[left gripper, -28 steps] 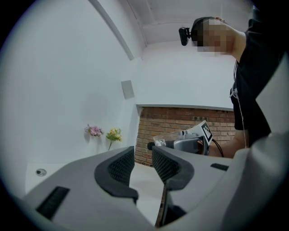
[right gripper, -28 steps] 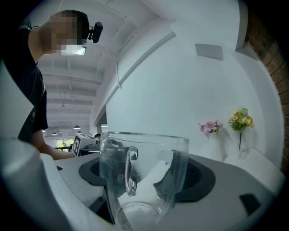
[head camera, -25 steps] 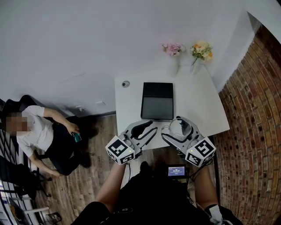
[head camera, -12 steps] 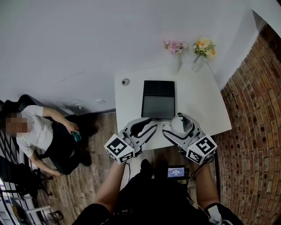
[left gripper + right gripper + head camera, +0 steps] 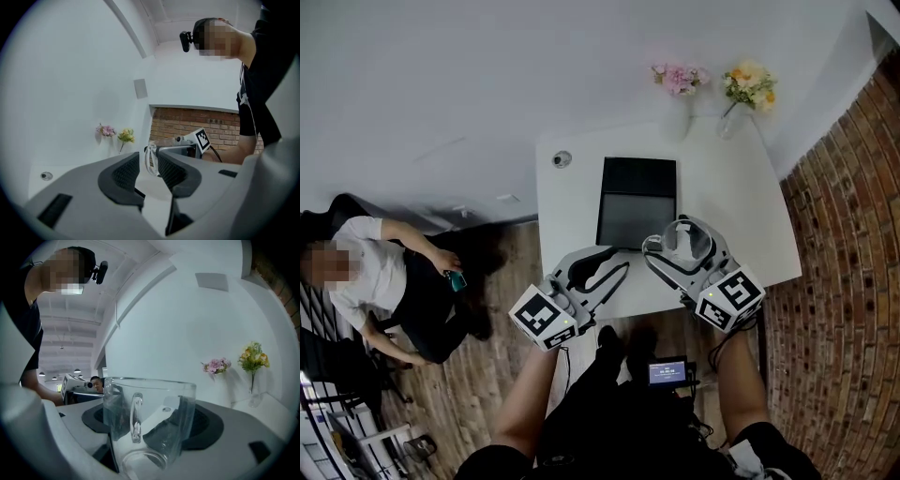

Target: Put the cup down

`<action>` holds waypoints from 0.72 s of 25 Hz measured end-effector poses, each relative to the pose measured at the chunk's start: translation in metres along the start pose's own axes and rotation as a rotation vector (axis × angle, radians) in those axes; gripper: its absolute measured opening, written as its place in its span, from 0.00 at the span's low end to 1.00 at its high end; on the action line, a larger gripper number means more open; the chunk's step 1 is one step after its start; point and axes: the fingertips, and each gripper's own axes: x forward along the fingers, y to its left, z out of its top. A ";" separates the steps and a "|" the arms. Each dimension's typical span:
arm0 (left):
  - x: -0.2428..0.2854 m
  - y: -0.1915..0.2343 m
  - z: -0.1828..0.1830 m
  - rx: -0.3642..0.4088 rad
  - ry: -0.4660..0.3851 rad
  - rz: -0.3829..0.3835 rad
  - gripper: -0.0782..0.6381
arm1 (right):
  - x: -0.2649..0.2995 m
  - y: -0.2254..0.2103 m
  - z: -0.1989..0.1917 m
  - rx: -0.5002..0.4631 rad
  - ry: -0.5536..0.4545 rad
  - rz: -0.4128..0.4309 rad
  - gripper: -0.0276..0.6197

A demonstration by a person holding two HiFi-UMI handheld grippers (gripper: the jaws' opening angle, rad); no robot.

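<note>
The right claw (image 5: 677,240), spread wide, grips the clear glass mug (image 5: 150,404) upright over the near edge of the white worktop (image 5: 727,211), beside the black tray (image 5: 636,220); the left claw (image 5: 149,169) is empty, barely parted. Releasing early, or landing on the tray's rim, could topple it

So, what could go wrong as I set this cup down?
The cup in the right tool hangs close to the near corner of the black pad; landing half on it could tip it. It is smooth glass, so it may slip if the tool loosens early. The left tool is close and could bump it.
</note>
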 end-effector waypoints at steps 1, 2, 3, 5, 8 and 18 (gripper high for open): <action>0.001 0.004 -0.002 -0.003 0.003 0.005 0.27 | 0.004 -0.005 -0.002 -0.001 0.002 0.000 0.69; 0.002 0.007 -0.004 -0.006 0.006 0.011 0.27 | 0.008 -0.011 -0.005 0.000 0.003 0.001 0.69; 0.003 0.010 -0.006 -0.009 0.007 0.016 0.27 | 0.012 -0.016 -0.008 0.001 0.004 0.001 0.69; 0.006 0.017 -0.009 -0.015 0.009 0.023 0.27 | 0.020 -0.027 -0.014 0.005 0.006 0.001 0.69; 0.011 0.027 -0.013 -0.022 0.012 0.030 0.27 | 0.034 -0.044 -0.023 0.009 0.012 0.000 0.69; 0.029 0.061 -0.022 -0.024 0.009 0.056 0.27 | 0.080 -0.098 -0.040 -0.015 0.034 0.025 0.69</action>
